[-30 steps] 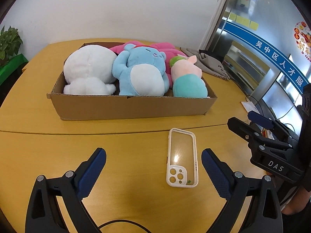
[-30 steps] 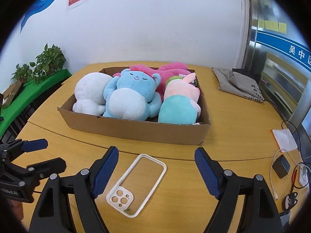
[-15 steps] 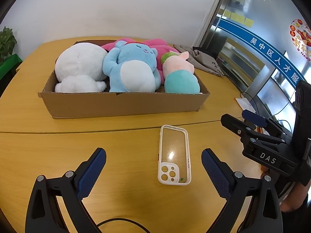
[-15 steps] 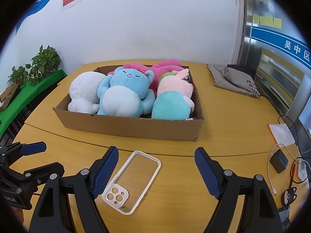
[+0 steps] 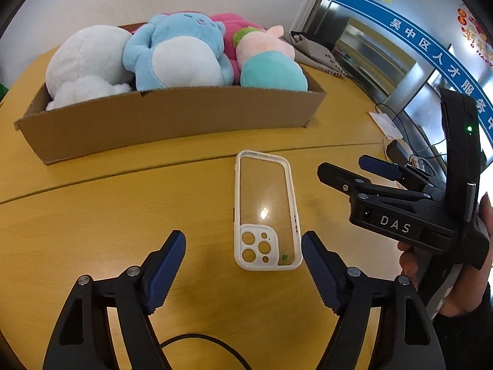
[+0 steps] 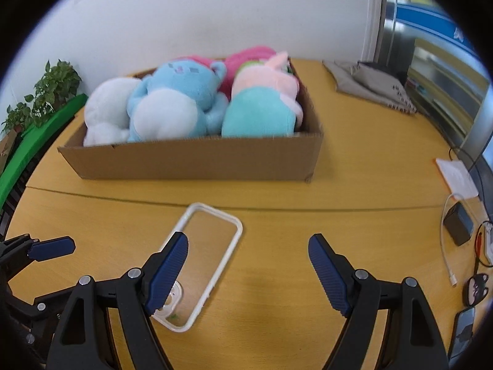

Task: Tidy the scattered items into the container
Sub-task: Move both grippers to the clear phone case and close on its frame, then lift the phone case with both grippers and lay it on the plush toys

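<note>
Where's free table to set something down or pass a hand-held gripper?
Bare wood left of the phone case, out to the table edge, and the strip between case and cardboard box. Also open right of the box, before the grey bag. Crowded: the box, packed with plush toys, and the right edge with cables and charger.

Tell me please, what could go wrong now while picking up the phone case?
1. The phone case lies flat on the table; the closing left gripper may scrape the wood or slip off its thin rim.
2. The right gripper hangs open close by, so the two could collide.
3. The cardboard box looks full of plush toys, so the case might slide off them.
</note>
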The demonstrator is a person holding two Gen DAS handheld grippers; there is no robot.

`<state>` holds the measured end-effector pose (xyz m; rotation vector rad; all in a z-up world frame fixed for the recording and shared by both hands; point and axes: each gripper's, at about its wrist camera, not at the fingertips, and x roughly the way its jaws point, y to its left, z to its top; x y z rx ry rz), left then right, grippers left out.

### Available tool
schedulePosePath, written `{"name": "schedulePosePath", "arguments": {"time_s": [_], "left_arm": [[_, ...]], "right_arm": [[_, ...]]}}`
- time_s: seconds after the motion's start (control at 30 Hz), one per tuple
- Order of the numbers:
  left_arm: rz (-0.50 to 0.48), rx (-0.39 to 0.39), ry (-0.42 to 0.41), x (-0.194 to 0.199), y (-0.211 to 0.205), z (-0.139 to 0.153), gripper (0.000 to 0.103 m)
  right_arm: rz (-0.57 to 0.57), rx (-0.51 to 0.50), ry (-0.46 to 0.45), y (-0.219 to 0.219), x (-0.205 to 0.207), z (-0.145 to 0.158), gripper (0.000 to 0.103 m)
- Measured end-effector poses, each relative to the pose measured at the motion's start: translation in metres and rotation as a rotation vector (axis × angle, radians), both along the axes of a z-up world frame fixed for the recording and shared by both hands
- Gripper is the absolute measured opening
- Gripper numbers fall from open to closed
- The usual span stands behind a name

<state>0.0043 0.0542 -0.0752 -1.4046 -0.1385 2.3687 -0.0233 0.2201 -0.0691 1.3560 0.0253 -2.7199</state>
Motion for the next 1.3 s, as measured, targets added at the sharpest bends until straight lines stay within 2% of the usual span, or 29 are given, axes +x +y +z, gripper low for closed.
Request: {"name": "schedulePosePath", "arguments": {"time_s": [0.1,0.2,0.27,0.3,0.33,0.37,0.43,0.5,0.53,0.57,0.7,0.83,0.93,1.1,1.3], "left_arm": [[-0.029,0.007,-0.049,-0.004,0.008,-0.016,0.069],[-0.037,-0.01,-0.087,-0.01,0.015,-0.03,0.053],[-0.038,-0.022,-0.118,-0.014,0.018,-0.042,0.029],[-0.038,-0.028,-0.129,-0.016,0.02,-0.046,0.024],[-0.038,-0.036,-0.126,-0.017,0.021,-0.047,0.015],[-0.038,-0.044,-0.122,-0.018,0.022,-0.048,0.011],[-0.036,-0.057,-0.116,-0.019,0.024,-0.05,0.007],[-0.025,-0.041,-0.118,-0.02,0.021,-0.05,0.006],[-0.022,-0.036,-0.118,-0.02,0.02,-0.049,0.006],[-0.02,-0.036,-0.118,-0.02,0.019,-0.049,0.006],[-0.017,-0.04,-0.116,-0.016,0.016,-0.046,0.005],[-0.02,-0.05,-0.043,-0.009,0.012,-0.024,0.005],[-0.003,-0.036,0.035,-0.01,0.004,0.007,0.005],[0.026,-0.027,0.176,-0.024,-0.016,0.067,0.006],[0.055,-0.035,0.279,-0.088,-0.039,0.12,0.007]], "right_arm": [[-0.005,-0.02,-0.061,-0.001,-0.006,-0.022,0.08],[-0.001,-0.022,-0.086,-0.005,-0.011,-0.036,0.079],[0.0,-0.019,-0.094,-0.008,-0.015,-0.045,0.076],[0.0,-0.012,-0.099,-0.01,-0.018,-0.048,0.073],[0.001,-0.005,-0.108,-0.012,-0.02,-0.053,0.063],[0.008,-0.004,-0.117,-0.014,-0.023,-0.057,0.05],[0.011,0.013,-0.106,-0.016,-0.024,-0.06,0.045],[0.013,0.007,-0.098,-0.018,-0.023,-0.059,0.041],[0.023,-0.001,-0.098,-0.019,-0.023,-0.059,0.029],[0.032,-0.009,-0.098,-0.02,-0.022,-0.058,0.01],[0.037,-0.01,-0.095,-0.025,-0.018,-0.058,0.01],[0.041,-0.036,-0.052,-0.027,-0.014,-0.043,0.01],[0.056,-0.04,0.024,-0.034,-0.012,-0.013,0.01],[0.112,-0.033,0.181,-0.051,-0.027,0.055,0.01],[0.173,0.015,0.332,-0.078,-0.088,0.124,0.009]]}}
